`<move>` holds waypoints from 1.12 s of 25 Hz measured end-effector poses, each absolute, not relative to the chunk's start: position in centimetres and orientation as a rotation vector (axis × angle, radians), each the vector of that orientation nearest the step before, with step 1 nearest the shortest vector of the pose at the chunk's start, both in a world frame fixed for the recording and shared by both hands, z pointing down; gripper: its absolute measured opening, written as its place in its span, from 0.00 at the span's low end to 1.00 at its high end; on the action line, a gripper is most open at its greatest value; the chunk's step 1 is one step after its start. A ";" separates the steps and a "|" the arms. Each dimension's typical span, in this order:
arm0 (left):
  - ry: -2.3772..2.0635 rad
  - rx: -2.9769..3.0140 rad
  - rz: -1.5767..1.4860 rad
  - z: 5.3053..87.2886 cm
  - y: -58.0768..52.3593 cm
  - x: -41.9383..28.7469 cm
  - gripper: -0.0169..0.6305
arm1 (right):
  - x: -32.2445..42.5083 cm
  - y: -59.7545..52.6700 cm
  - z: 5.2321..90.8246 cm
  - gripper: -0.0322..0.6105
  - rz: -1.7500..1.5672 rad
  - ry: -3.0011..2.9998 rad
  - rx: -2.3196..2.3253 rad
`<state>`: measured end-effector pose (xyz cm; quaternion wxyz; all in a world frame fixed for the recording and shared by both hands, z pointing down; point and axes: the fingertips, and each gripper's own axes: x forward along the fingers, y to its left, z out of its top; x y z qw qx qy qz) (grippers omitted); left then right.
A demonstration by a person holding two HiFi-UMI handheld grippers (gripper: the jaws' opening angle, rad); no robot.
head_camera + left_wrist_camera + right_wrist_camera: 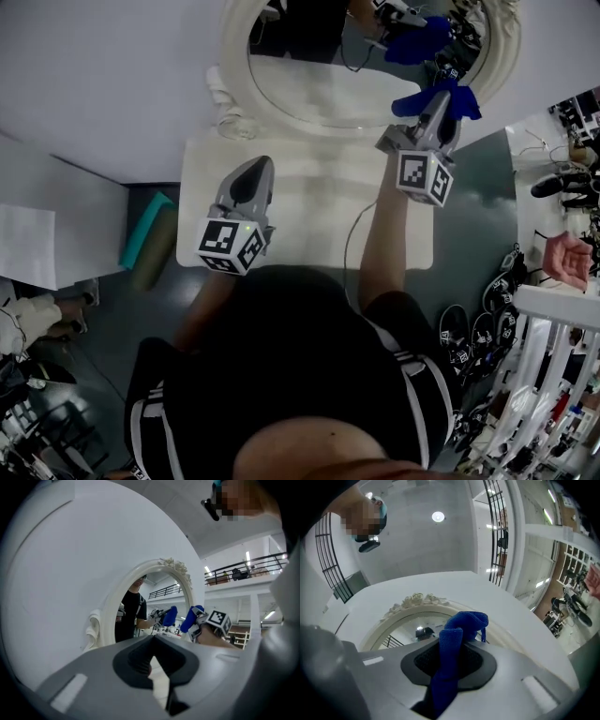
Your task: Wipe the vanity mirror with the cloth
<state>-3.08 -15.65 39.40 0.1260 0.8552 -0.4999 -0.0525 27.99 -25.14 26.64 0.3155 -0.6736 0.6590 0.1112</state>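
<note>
The oval vanity mirror [319, 66] in its ornate white frame [234, 56] stands at the back of a white vanity table [309, 220]. My right gripper [439, 108] is shut on a blue cloth [448, 97] and holds it at the mirror's lower right edge; the glass reflects the cloth. The right gripper view has the cloth [457, 639] bunched between the jaws of that gripper [450, 663], with the mirror [412, 625] just beyond. My left gripper [251, 178] hovers over the table's left part, shut and empty. From the left gripper [157, 660] I see the mirror [154, 602] and the cloth [191, 618].
A white cabinet [47, 234] stands to the left, with a teal roll [145, 242] on the dark floor beside the table. A thin cable [352, 234] hangs by the right arm. Dark shoes [478, 328] and a white rack [553, 375] crowd the right side.
</note>
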 end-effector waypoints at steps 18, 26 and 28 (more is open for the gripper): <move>-1.449 2.495 -0.144 40.1 -19.9 2.7 0.04 | 34.9 -32.1 37.1 0.16 0.119 1.726 -1.951; -1.436 2.486 -0.129 40.5 -20.0 3.6 0.04 | 35.3 -32.1 36.4 0.16 0.135 1.714 -1.889; -1.426 2.487 -0.130 40.6 -20.1 3.7 0.04 | 35.2 -32.0 36.2 0.16 0.142 1.715 -1.878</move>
